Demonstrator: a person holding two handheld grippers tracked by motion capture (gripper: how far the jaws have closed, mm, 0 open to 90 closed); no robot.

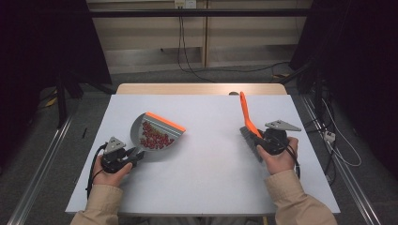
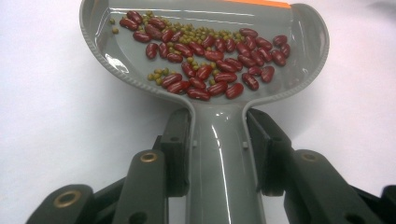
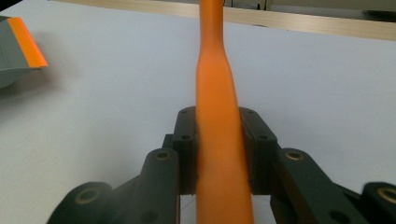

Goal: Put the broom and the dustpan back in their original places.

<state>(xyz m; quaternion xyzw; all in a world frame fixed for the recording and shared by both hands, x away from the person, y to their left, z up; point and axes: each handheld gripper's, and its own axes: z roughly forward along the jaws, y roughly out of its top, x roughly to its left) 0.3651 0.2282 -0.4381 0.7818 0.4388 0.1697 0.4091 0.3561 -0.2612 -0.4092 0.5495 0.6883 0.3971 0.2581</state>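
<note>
Left hand-held gripper [image 2: 219,154] is pinching the grey dustpan [image 1: 157,133] by its handle at the table's [image 1: 211,183] eight o'clock, and I am keeping it level so the red beans [image 2: 205,56] stay pooled. Right hand-held gripper [image 3: 219,154] is clamping the orange brush [image 1: 248,124] at four o'clock; I am holding its bristles clear.
</note>
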